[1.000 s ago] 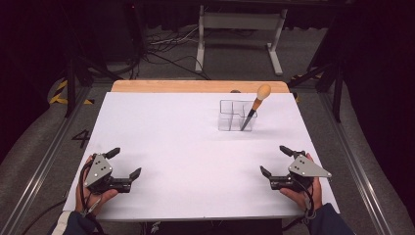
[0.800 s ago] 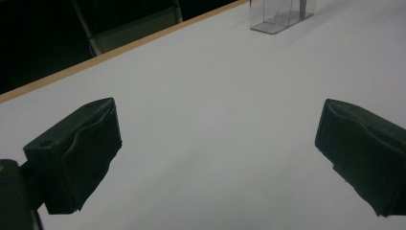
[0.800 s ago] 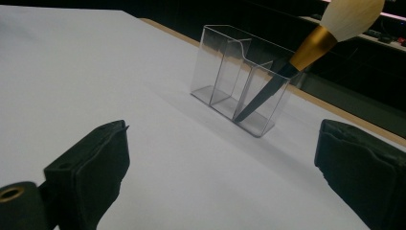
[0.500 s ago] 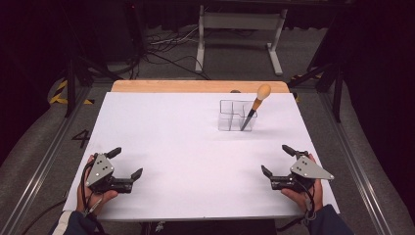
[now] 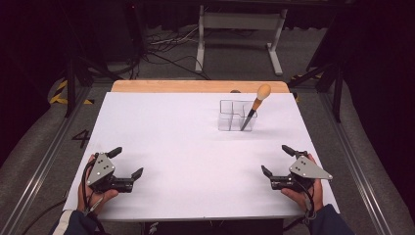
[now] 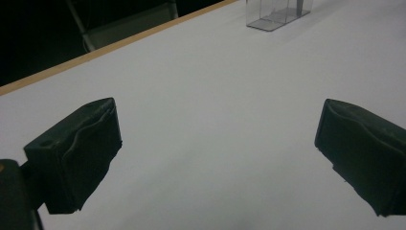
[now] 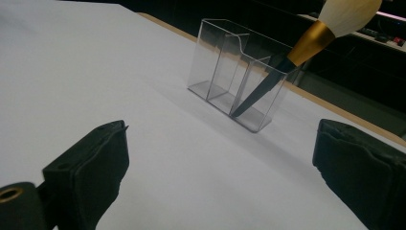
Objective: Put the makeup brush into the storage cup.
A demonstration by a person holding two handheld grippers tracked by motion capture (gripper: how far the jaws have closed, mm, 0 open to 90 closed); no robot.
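- A makeup brush is standing in a clear plastic organizer toward the far right of the white table, well apart from both my grippers.
- The brush is showing a fluffy pale head, a gold ferrule and a slim black handle tapering to a point.
- Its long axis is tilting: the handle tip is resting at the bottom of the organizer's right-hand compartment in the high view, and the head is leaning up over the rim toward the far right.
- The organizer is showing 3 compartments in the right gripper view.
- I am holding my left gripper at the near left, jaws spread wide, gripping nothing.
- I am holding my right gripper at the near right, jaws likewise gaping and empty.
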